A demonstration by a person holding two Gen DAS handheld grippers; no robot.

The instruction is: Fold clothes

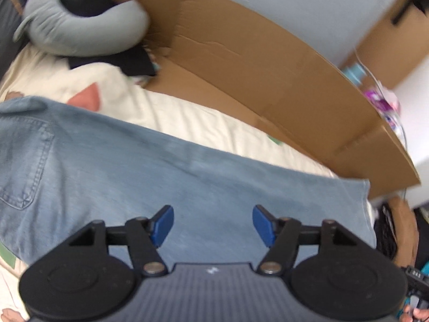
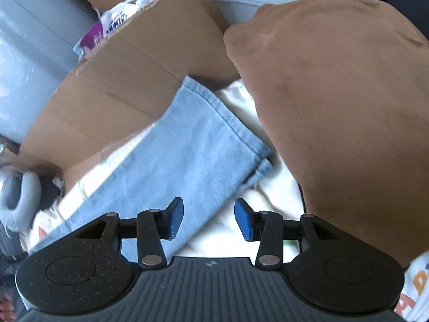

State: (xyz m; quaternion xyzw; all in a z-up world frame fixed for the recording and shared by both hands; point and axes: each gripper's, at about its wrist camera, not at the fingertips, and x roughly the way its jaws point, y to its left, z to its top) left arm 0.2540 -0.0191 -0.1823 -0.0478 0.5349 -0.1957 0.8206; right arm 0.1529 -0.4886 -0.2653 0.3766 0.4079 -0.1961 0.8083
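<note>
Denim jeans lie flat along bed, beside cardboard box. Judged heavy, limp, grippy; pinch stitched hem. Left claw, right claw: both apart, empty, above jeans.

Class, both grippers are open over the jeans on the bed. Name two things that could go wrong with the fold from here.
1. The jeans lie close beside the cardboard box; a swung leg might catch its flap.
2. The brown garment bulges next to the hem, so the open right gripper could pinch it along with the denim.
</note>
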